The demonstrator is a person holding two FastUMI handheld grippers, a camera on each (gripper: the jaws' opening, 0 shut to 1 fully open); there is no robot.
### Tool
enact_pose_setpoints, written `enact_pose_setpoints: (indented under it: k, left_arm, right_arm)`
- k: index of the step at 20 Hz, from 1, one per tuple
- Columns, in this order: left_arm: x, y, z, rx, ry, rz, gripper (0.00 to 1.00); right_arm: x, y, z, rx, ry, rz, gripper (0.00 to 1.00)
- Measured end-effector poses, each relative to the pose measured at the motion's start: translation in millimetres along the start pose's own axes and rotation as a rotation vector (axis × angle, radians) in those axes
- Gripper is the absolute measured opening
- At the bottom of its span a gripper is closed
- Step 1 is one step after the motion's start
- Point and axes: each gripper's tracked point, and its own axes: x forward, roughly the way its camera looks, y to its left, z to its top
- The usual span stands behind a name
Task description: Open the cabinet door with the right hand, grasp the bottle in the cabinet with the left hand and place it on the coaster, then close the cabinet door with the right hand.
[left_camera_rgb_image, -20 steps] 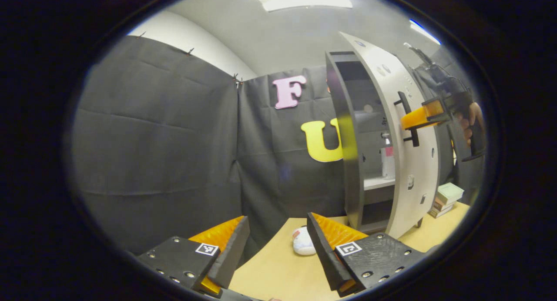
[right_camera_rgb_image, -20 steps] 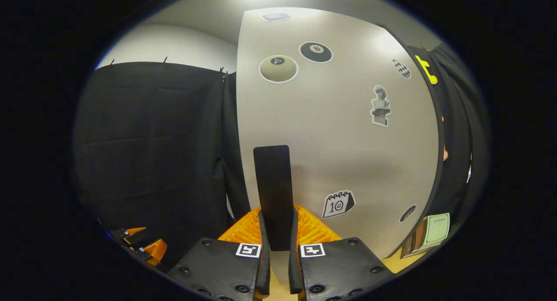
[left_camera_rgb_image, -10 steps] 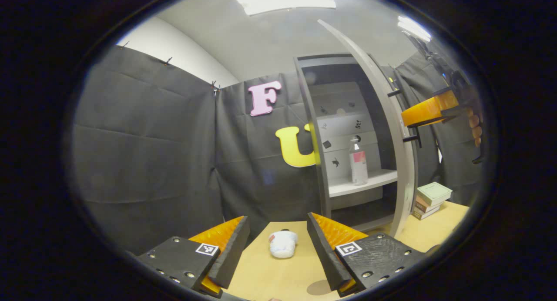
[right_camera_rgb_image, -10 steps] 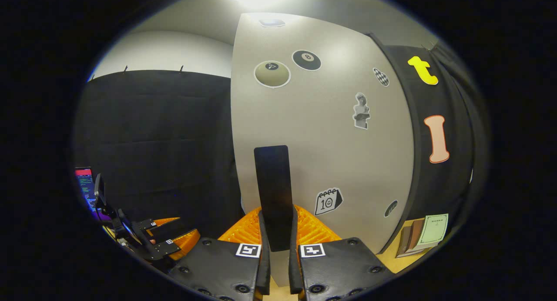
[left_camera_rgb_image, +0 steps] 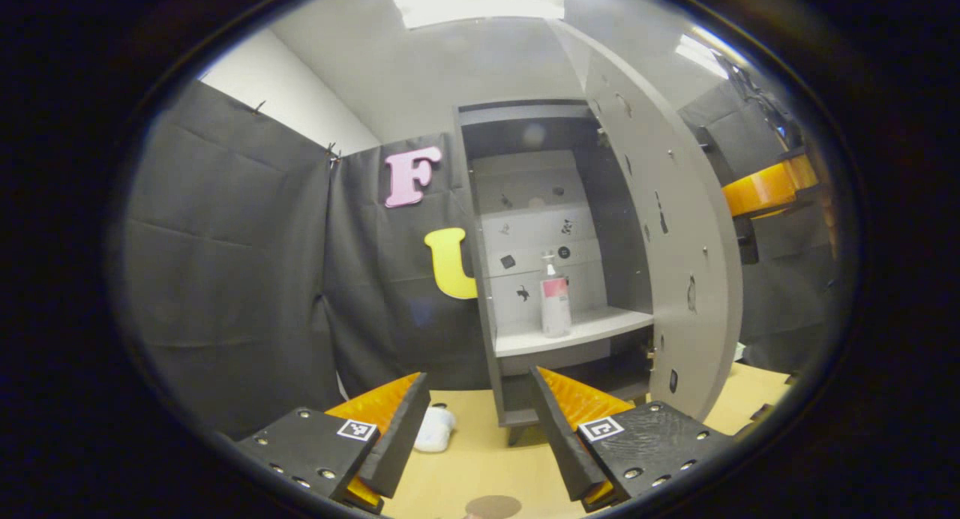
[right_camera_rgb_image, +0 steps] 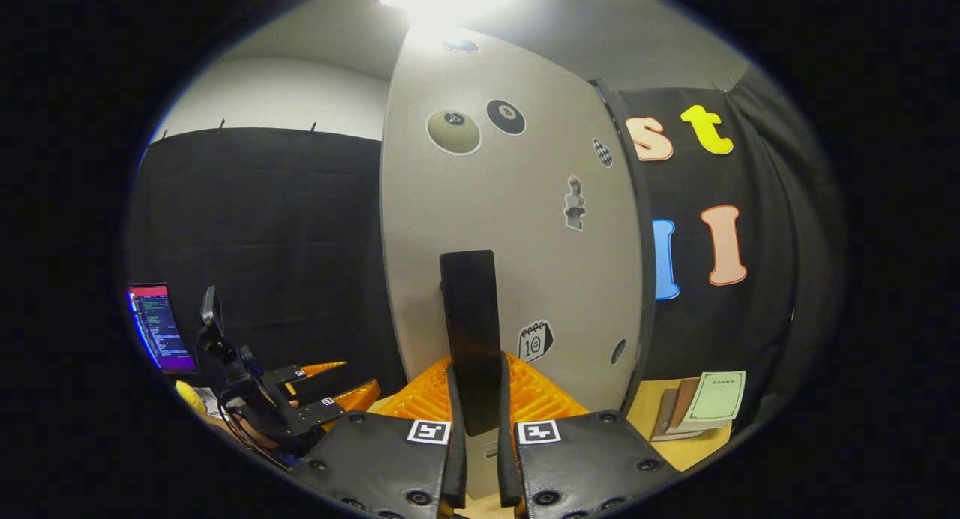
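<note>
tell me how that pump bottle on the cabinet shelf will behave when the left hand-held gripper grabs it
The pump bottle stands tall and narrow on the shelf, so a sideways nudge would probably tip it. Its smooth round body looks rigid but may slip. The pump head seems a poor grip; the labelled middle looks safer.

**Two cameras, one cabinet door seen from both faces**

The left gripper view sits low over the worktop (left_camera_rgb_image: 480, 459), some way back from the cabinet (left_camera_rgb_image: 525, 241), and looks straight into its open front. The right gripper view is pressed close to the outer face of the cabinet door (right_camera_rgb_image: 510, 226), looking at the handle (right_camera_rgb_image: 470, 331) between its jaws. Both views share that door (left_camera_rgb_image: 675, 226): one sees its inner face, the other its outer face.
</note>
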Motion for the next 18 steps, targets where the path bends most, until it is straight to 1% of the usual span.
enact_pose_setpoints:
  k: [4, 8, 10, 12, 14, 15, 16, 17, 18]
  left_arm:
    - [-3, -30, 0, -0.030, 0.005, -0.018, 0.81]
    - [-7, -48, 0, -0.043, 0.009, -0.013, 0.80]
    - [-10, -54, 1, -0.056, 0.011, -0.005, 0.83]
    - [-13, -56, 2, -0.067, 0.012, 0.010, 0.84]
    - [-18, -58, 5, -0.079, 0.013, 0.022, 0.80]
    - [-18, -59, 7, -0.083, 0.013, 0.026, 0.82]
    - [-18, -59, 10, -0.082, 0.013, 0.029, 0.81]
    - [-16, -59, 12, -0.077, 0.012, 0.030, 0.84]
    - [-15, -58, 16, -0.071, 0.008, 0.030, 0.83]
  right_arm:
    - [-3, -11, 1, -0.015, -0.002, -0.037, 0.18]
    - [-9, -24, 1, -0.033, -0.009, -0.086, 0.18]
    - [-10, -30, 3, -0.036, -0.011, -0.112, 0.18]
    - [-13, -38, 3, -0.042, -0.012, -0.144, 0.18]
    - [-16, -47, 4, -0.051, -0.013, -0.189, 0.18]
    - [-19, -50, 4, -0.056, -0.016, -0.213, 0.17]
    - [-19, -51, 5, -0.055, -0.020, -0.219, 0.13]
    - [-17, -48, 4, -0.039, -0.020, -0.204, 0.13]
    - [-15, -42, 3, -0.016, -0.019, -0.184, 0.14]
